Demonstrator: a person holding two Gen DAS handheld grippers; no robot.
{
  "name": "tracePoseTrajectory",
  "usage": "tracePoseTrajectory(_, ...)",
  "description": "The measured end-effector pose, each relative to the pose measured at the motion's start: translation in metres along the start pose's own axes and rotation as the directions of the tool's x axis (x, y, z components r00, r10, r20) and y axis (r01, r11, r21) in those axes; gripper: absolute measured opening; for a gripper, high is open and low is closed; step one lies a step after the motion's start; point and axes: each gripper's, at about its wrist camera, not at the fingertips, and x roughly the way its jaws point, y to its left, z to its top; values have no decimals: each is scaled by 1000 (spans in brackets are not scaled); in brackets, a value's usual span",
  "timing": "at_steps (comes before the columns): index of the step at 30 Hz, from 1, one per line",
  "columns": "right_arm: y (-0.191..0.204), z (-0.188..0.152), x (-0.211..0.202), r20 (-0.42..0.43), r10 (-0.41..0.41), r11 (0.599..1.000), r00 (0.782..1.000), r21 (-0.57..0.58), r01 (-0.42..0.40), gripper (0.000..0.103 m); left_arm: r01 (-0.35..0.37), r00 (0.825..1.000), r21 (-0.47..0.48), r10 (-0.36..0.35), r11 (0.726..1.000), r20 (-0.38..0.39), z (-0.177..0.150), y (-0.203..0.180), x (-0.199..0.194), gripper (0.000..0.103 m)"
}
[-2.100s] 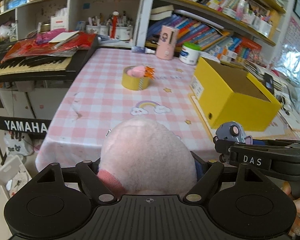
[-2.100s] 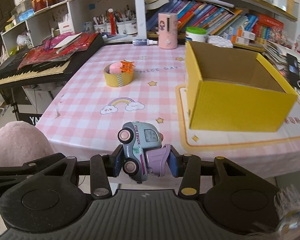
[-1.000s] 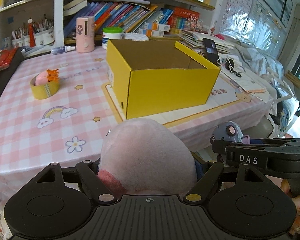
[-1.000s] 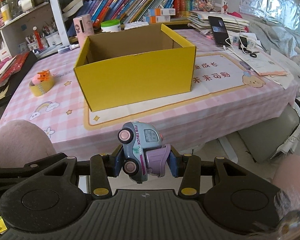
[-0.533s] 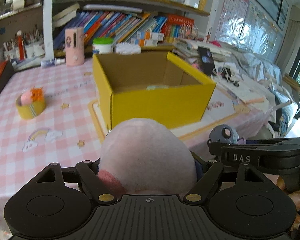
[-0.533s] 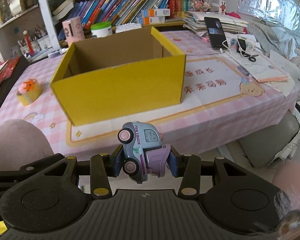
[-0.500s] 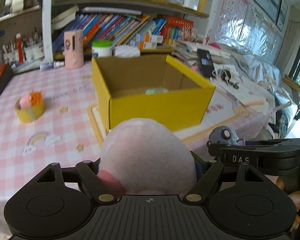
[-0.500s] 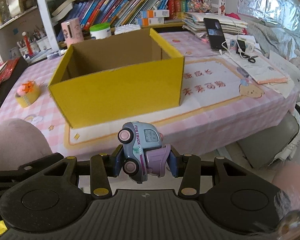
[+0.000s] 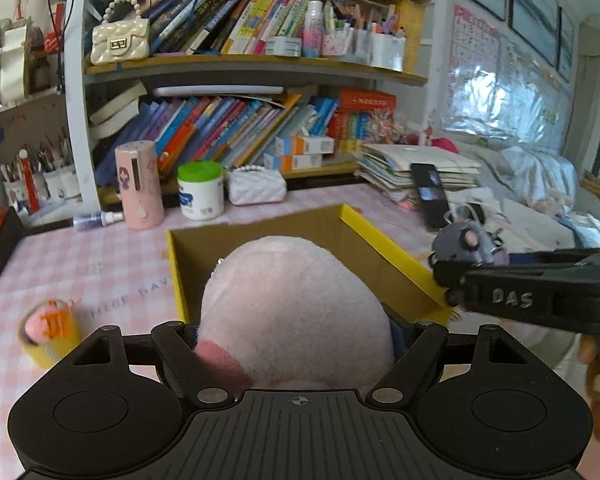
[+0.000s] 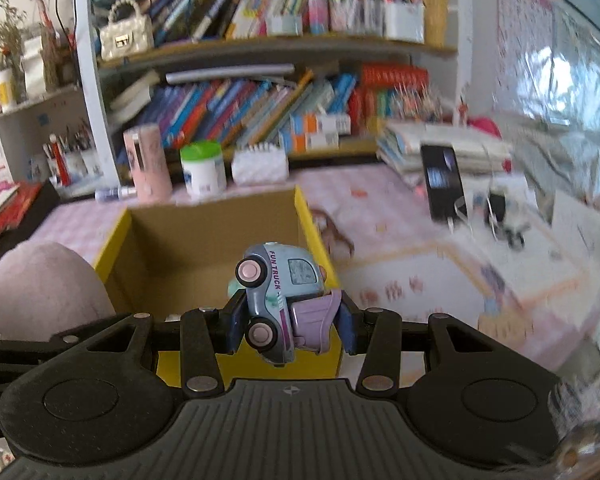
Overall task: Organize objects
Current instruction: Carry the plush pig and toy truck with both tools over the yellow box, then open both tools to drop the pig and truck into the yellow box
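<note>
My left gripper [image 9: 296, 332] is shut on a round pink plush toy [image 9: 296, 304], held over the near edge of the open yellow cardboard box [image 9: 384, 248]. My right gripper [image 10: 290, 328] is shut on a small blue and purple toy truck [image 10: 278, 300] marked FUN TRUCK, held above the same box [image 10: 208, 236] near its right wall. The right gripper with the truck also shows at the right of the left wrist view [image 9: 464, 244]. The plush also shows at the left of the right wrist view [image 10: 40, 292]. The box floor is mostly hidden.
A yellow tape roll [image 9: 50, 334] with a small pink and orange thing in it lies on the pink checked tablecloth [image 9: 100, 264] to the left. A pink cylinder [image 9: 140, 184], a green-lidded jar [image 9: 201, 190], a white purse and bookshelves stand behind. A phone [image 10: 442, 184] and cables lie at the right.
Both grippers have moved forward and up from in front of the table to over the yellow box, each still holding its toy. The box now sits directly below them.
</note>
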Motion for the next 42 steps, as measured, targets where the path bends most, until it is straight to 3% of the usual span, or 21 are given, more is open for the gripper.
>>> tracePoseTrajectory(7, -11, 32, 38, 11, 44, 998, 999, -42, -44, 42, -61, 997, -9, 60, 998, -43, 15, 3, 44, 80)
tracePoseTrajectory(19, 8, 39, 106, -109, 156, 972, 982, -158, -172, 42, -110, 975, 25, 112, 994, -189, 8, 9, 110, 81)
tracePoseTrajectory(26, 14, 38, 142, -185, 183, 962, 965, -168, -215, 42, -102, 970, 46, 110, 994, -216, 5, 11, 124, 85)
tracePoseTrajectory(32, 22, 38, 169, -278, 198, 946, 940, -195, -257, 42, -97, 960, 134, 128, 986, -250, 5, 0, 128, 88)
tracePoseTrajectory(36, 25, 37, 184, -374, 222, 938, 901, -170, -302, 42, -82, 962, 125, 112, 989, -250, 3, 0, 126, 90)
tracePoseTrajectory(42, 28, 35, 191, -423, 217, 932, 880, -179, -316, 42, -87, 961, 106, 111, 991, -254, 1, 2, 124, 91)
